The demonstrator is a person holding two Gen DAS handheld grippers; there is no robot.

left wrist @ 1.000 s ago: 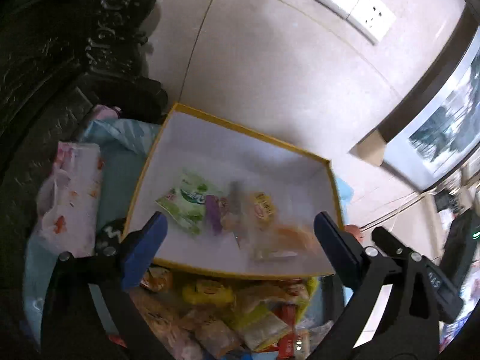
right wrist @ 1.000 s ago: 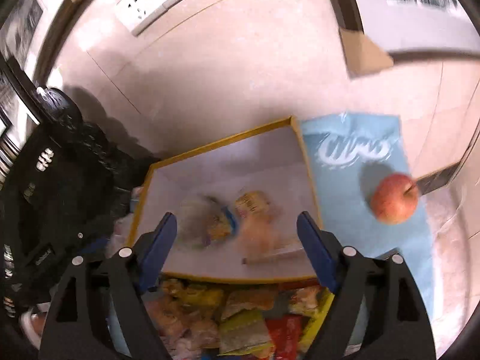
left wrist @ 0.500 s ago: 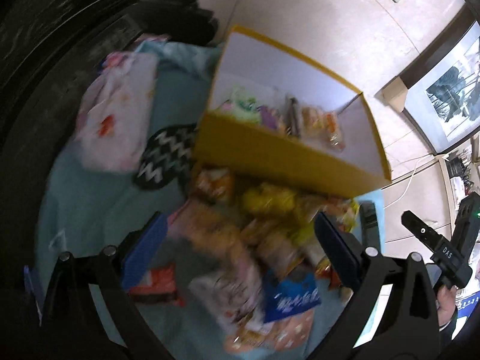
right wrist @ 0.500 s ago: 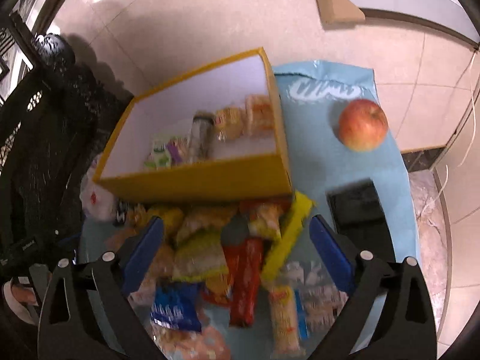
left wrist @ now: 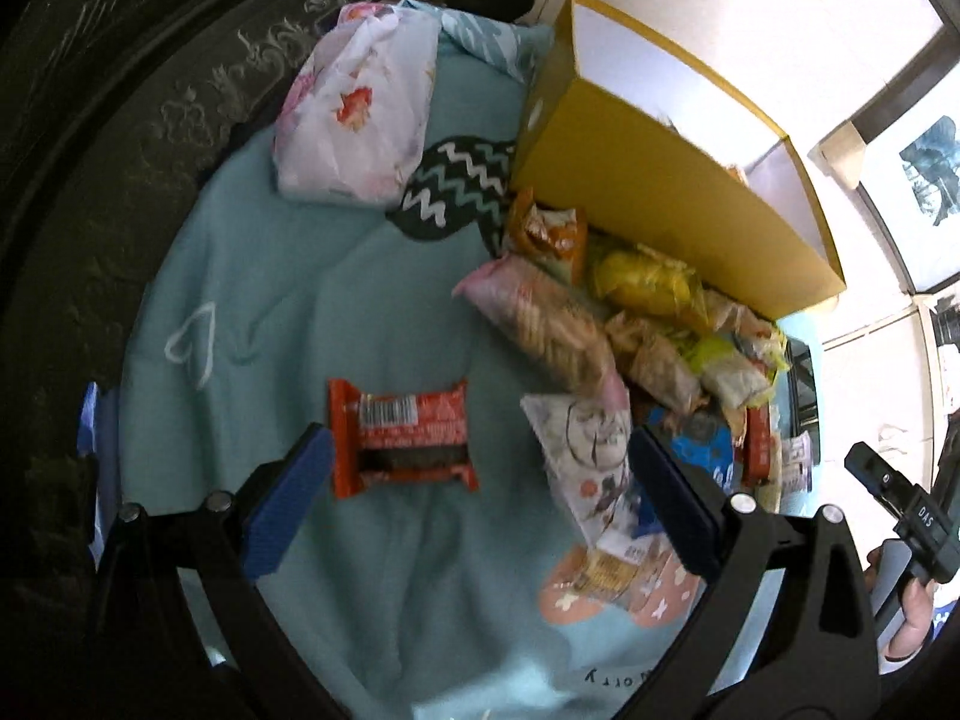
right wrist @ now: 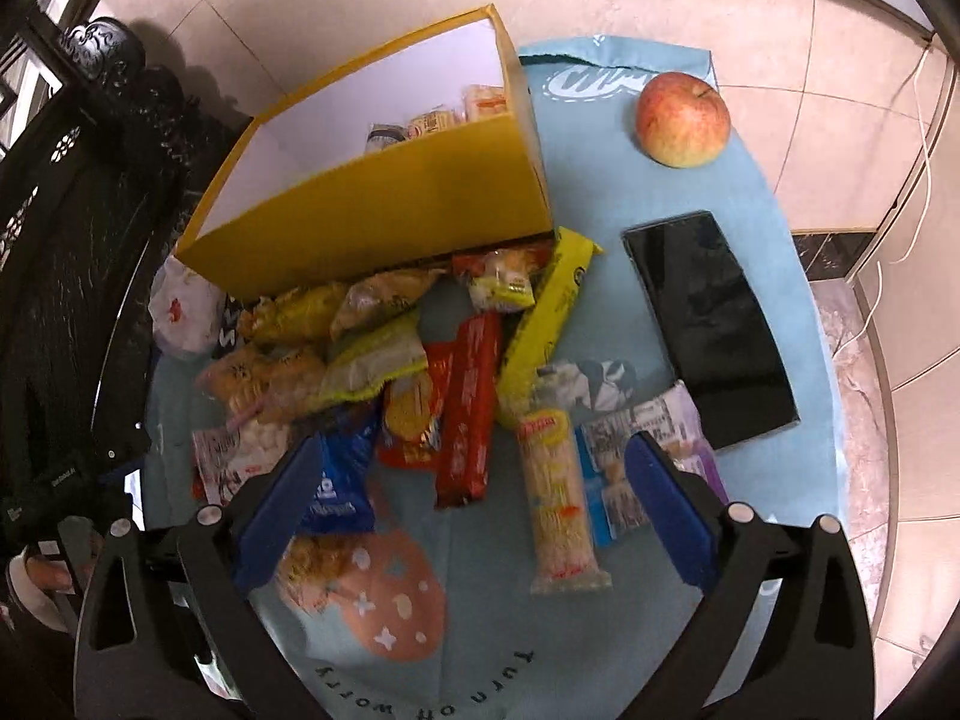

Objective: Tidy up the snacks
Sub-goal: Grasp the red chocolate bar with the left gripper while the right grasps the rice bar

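Left wrist view: the left claw hung open and empty over the orange snack bar, which lay crosswise just inside its left finger. The right claw, also open, was nearer the pile before the yellow box.

Right gripper hangs wide open over the snack pile, yellow box right behind it, apple and phone off beside.
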